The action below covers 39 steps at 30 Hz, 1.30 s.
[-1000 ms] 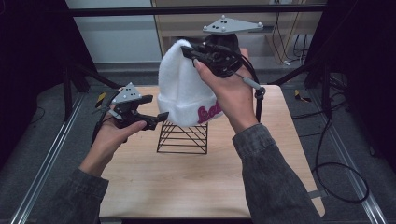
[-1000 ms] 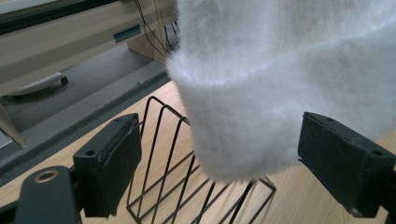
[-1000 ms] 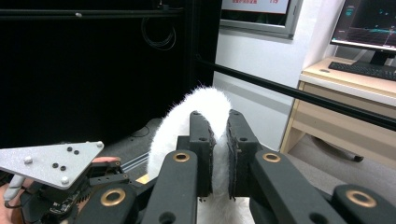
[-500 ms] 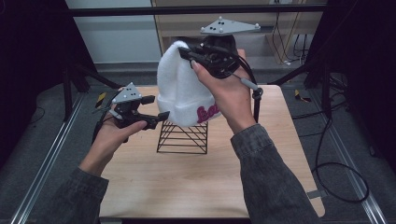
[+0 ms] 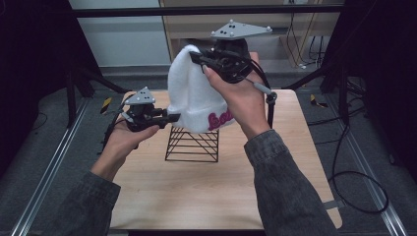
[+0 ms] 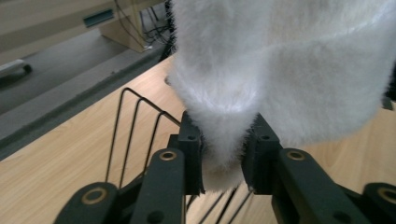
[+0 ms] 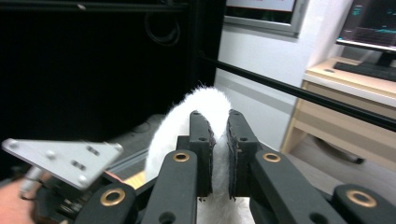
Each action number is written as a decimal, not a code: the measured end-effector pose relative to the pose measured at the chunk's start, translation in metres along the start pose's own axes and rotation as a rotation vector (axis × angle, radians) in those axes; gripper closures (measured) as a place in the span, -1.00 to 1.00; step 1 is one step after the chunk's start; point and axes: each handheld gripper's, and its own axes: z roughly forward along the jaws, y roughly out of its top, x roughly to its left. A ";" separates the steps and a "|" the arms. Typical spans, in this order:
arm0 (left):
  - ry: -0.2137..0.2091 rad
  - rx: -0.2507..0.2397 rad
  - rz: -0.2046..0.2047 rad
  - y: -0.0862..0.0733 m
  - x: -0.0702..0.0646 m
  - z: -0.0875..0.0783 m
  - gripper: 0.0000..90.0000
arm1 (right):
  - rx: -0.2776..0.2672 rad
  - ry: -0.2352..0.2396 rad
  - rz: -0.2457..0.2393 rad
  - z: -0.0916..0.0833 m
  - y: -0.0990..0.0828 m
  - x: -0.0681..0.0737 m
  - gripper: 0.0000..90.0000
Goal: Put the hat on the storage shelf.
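Wood table (image 5: 275, 196) in a dim lab, black wire rack (image 5: 193, 144) in the middle. White fuzzy beanie (image 5: 194, 96) hung above the rack w/ pink script on the cuff, only "bo.." readable, rest hidden behind the hand. Right gripper (image 5: 201, 58) was clamped on the beanie's top. Left gripper (image 5: 173, 117) had just closed its jaws, pinching the cuff edge.

Both sleeves are dark grey denim, kinda washed-out looking. Each hand-held gripper, left (image 5: 173, 117) and right (image 5: 196, 57), is black with chunky linkage arms, brass-ringed pivot pins, a grey triangular plate dotted with small markers on top and a black cable trailing off.
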 end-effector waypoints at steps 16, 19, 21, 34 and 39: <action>0.110 0.032 -0.024 -0.010 0.014 0.004 0.67 | 0.094 -0.065 0.088 0.020 -0.042 -0.043 0.84; 0.116 0.032 -0.047 -0.016 0.019 0.005 0.67 | 0.105 -0.066 0.090 0.023 -0.046 -0.044 0.84; 0.115 0.039 -0.060 -0.020 0.023 0.006 0.67 | 0.116 -0.066 0.091 0.027 -0.050 -0.044 0.83; 0.150 0.074 -0.081 -0.042 0.038 0.016 0.67 | 0.177 -0.057 0.082 0.046 -0.075 -0.042 0.83; 0.156 0.080 -0.084 -0.048 0.039 0.018 0.67 | 0.192 -0.051 0.070 0.049 -0.080 -0.038 0.83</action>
